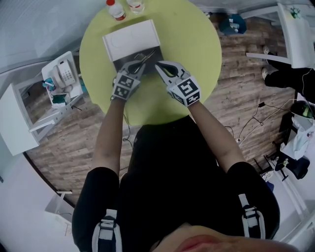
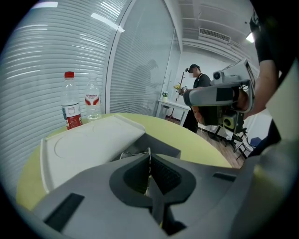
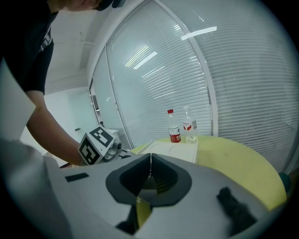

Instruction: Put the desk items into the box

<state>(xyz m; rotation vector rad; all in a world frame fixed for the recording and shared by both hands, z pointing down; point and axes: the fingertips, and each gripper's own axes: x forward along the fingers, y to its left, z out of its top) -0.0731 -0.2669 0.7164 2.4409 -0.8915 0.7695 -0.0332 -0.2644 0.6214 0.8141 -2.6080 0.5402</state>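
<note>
No wording can be read anywhere. The red-capped bottle (image 2: pixel 71 105) on the tabletop (image 2: pixel 201 142) wears a red-and-white label, but its print is too small to make out. The clear bottle (image 2: pixel 93 100) just beside it has a red-and-white label that is equally illegible. The marker cube (image 3: pixel 97 144) shows only black-and-white square patterns, no letters or numbers. The white lid (image 2: pixel 88 144) bears a faint circle outline and no text.

I see left tongs (image 1: pixel 141 64) tips over the open box (image 1: pixel 132 39) on round green tabletop (image 1: pixel 197 59); right tongs (image 1: pixel 158 65) just beside, two bottles (image 1: pixel 116 10) behind.
</note>
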